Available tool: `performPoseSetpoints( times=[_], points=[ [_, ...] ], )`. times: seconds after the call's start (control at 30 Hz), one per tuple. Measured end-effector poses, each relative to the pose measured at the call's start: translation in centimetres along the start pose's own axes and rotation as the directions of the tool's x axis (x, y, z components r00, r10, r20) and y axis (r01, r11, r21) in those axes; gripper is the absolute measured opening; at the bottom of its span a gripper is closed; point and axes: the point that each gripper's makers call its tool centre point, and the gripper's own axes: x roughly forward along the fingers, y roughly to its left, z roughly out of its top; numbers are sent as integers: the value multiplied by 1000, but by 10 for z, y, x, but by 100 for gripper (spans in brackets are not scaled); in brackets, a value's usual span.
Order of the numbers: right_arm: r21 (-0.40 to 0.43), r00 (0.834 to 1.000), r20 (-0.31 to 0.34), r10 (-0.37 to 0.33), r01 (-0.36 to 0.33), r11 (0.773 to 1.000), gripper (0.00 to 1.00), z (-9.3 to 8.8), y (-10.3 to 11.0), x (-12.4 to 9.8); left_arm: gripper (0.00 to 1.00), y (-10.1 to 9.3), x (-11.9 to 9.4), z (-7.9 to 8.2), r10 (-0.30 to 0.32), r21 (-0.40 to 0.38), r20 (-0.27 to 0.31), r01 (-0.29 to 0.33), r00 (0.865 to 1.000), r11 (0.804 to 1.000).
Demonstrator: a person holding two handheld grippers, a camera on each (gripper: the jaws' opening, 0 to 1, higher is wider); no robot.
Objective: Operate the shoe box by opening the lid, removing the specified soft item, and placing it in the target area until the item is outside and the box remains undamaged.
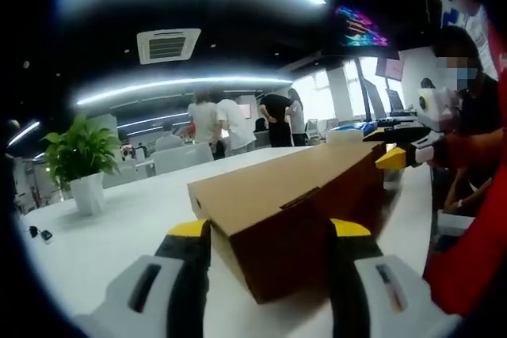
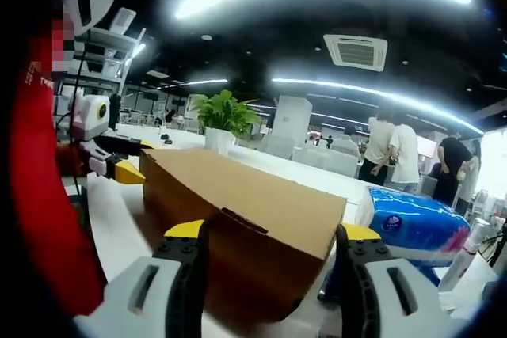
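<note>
A closed brown cardboard shoe box (image 1: pixel 277 195) lies lengthwise on the white table (image 1: pixel 119 227). My left gripper (image 1: pixel 269 229) is open, its yellow-tipped jaws spread on either side of the box's near end. I cannot tell whether they touch it. At the far end, my right gripper (image 1: pixel 394 157) shows a yellow tip by the box's corner. In the right gripper view the same box (image 2: pixel 253 203) runs away from me. There my right gripper (image 2: pixel 273 231) stands open astride its end. The left gripper (image 2: pixel 125 170) sits at the far corner. The lid's front tab (image 2: pixel 244 221) is down.
A blue pack of tissues (image 2: pixel 416 227) lies on the table beside the box. A potted plant (image 2: pixel 224 120) stands further back. A person in a red sleeve (image 2: pixel 47 219) holds the grippers. Several people stand in the background (image 1: pixel 238 120).
</note>
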Motion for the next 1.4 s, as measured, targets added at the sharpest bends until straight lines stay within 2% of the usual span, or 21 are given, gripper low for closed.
performPoseSetpoints(
  times=[0.07, 0.1, 0.2, 0.33, 0.47, 0.67, 0.77, 0.93, 1.07, 1.17, 1.23, 1.33, 1.4],
  points=[
    [3, 999, 32, 10, -11, 1000, 62, 8, 1, -3, 57, 1, -3, -4, -9, 8, -21, 10, 1000, 1000],
    [31, 999, 42, 25, -26, 999, 62, 11, 3, -3, 56, 2, -5, -4, -12, -6, -27, 12, 1000, 1000],
    [68, 1000, 22, 17, -19, 997, 63, 12, -3, -4, 59, 1, -9, 1, -18, -38, -8, 18, 1000, 999],
    [125, 999, 44, 5, -10, 992, 57, 21, -10, -5, 58, 1, -10, 12, -15, -71, 22, 17, 1000, 997],
    [107, 998, 65, -8, 1, 994, 57, 32, -15, -5, 58, 7, -9, 22, -12, -92, 44, 16, 999, 996],
    [87, 997, 67, -42, 36, 996, 55, 39, -29, -1, 59, 16, -5, 32, -19, -74, 57, 23, 998, 997],
    [91, 998, 58, -32, 26, 996, 55, 39, -31, 3, 61, 20, -2, 37, -18, -108, 62, 25, 998, 994],
    [80, 997, 71, -18, 12, 997, 56, 45, -32, 6, 62, 22, 1, 43, -31, -107, 59, 37, 998, 994],
    [90, 997, 70, 34, -40, 995, 60, 52, -32, 6, 64, 22, 2, 51, -58, -115, 62, 65, 996, 991],
    [89, 995, 94, 17, -25, 996, 60, 62, -45, 2, 65, 23, -1, 61, -89, -122, 78, 98, 993, 988],
    [100, 994, 111, 18, -30, 994, 59, 67, -50, -1, 65, 23, -4, 67, -96, -100, 78, 104, 992, 990],
    [101, 995, 97, 9, -19, 995, 58, 62, -55, -2, 65, 23, -7, 71, -98, -74, 94, 105, 991, 992],
    [93, 999, 41, 22, -26, 995, 56, 49, -51, 1, 65, 23, -7, 69, -97, -104, 93, 106, 991, 989]
  ],
)
